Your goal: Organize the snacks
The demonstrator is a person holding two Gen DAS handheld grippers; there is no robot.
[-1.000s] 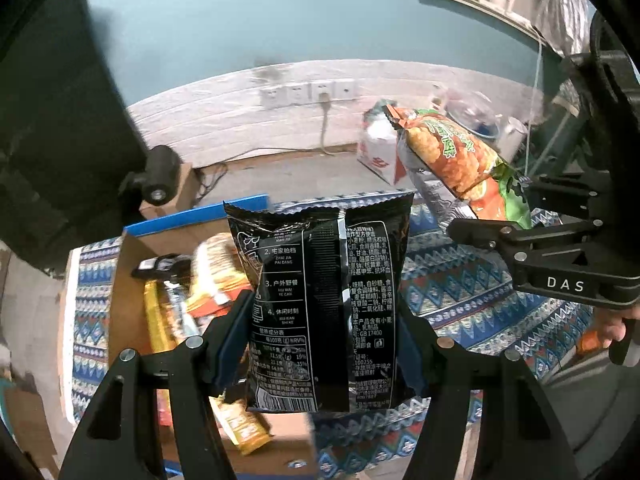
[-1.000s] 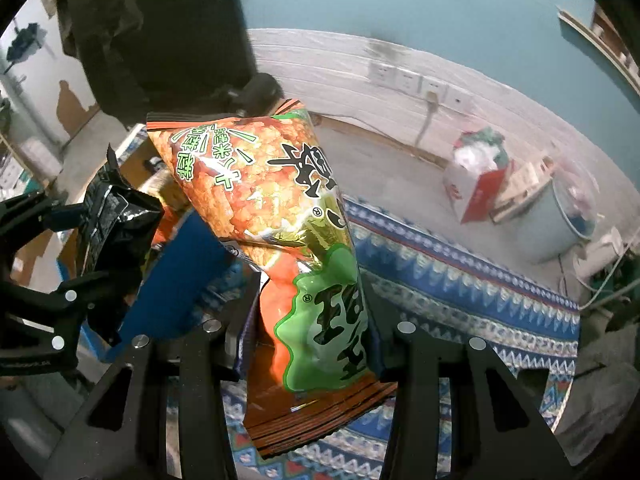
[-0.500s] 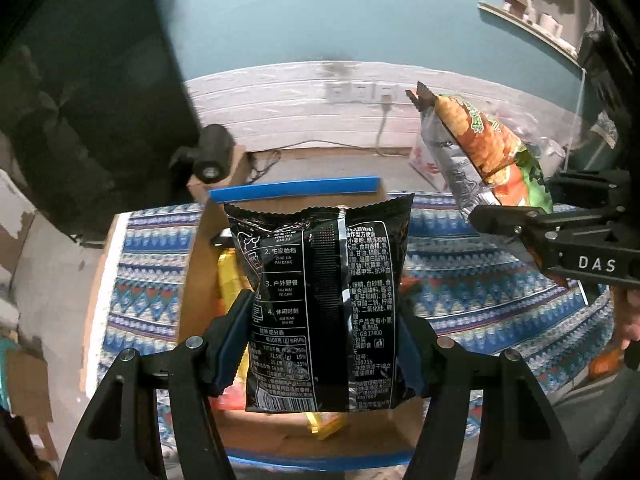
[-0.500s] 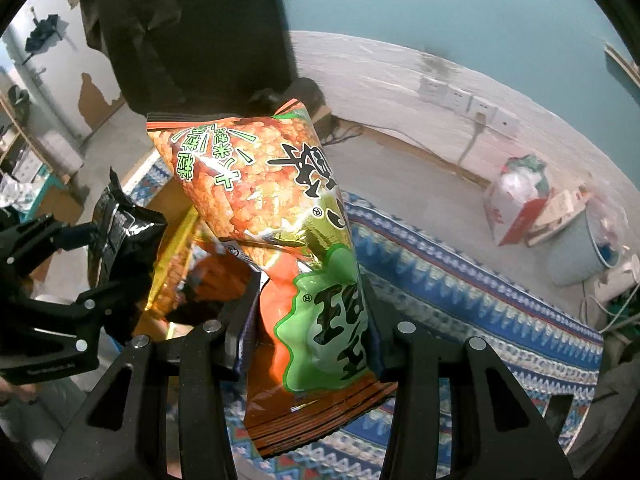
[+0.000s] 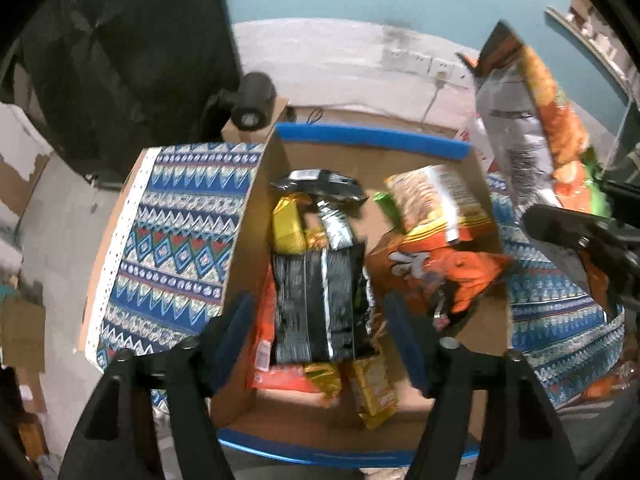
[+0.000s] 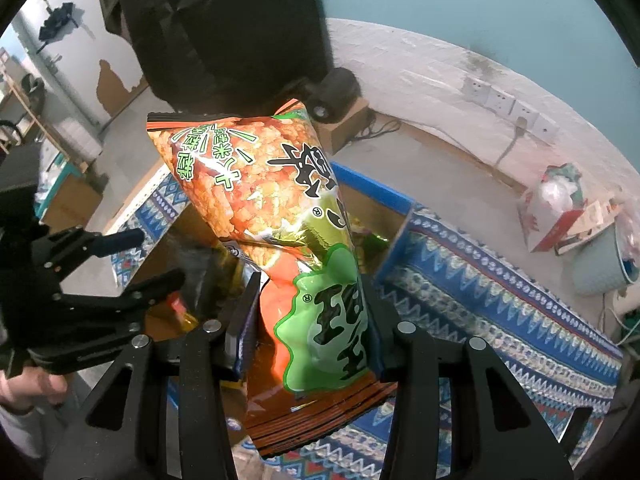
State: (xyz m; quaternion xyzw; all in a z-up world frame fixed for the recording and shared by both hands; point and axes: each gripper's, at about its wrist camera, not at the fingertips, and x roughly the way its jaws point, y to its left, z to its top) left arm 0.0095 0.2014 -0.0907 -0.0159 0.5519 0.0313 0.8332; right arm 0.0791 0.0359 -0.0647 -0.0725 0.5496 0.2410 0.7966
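Note:
A black snack bag point(image 5: 320, 280) lies in the cardboard box point(image 5: 400, 160) on top of other packets. My left gripper point(image 5: 318, 308) hovers just above it, its jaws opening and standing clear of the bag on both sides. That left gripper point(image 6: 148, 258) also shows at the left of the right wrist view, with nothing between its fingers. My right gripper point(image 6: 310, 292) is shut on an orange and green snack bag point(image 6: 256, 176), held upright over the box's right side. The same bag point(image 5: 532, 120) appears at the right of the left wrist view.
The blue-edged box holds several packets: an orange bag point(image 5: 440, 268), yellow packets point(image 5: 288, 224) and a crisp bag point(image 5: 436, 200). It sits on a table with a patterned blue cloth point(image 5: 168, 240). A black lamp-like device point(image 5: 252, 100) stands behind. A hand point(image 6: 24, 384) holds the left gripper.
The left gripper moved over the box, its jaws widened and the black bag dropped out into the box. The right gripper travelled the same way, still holding its bag.

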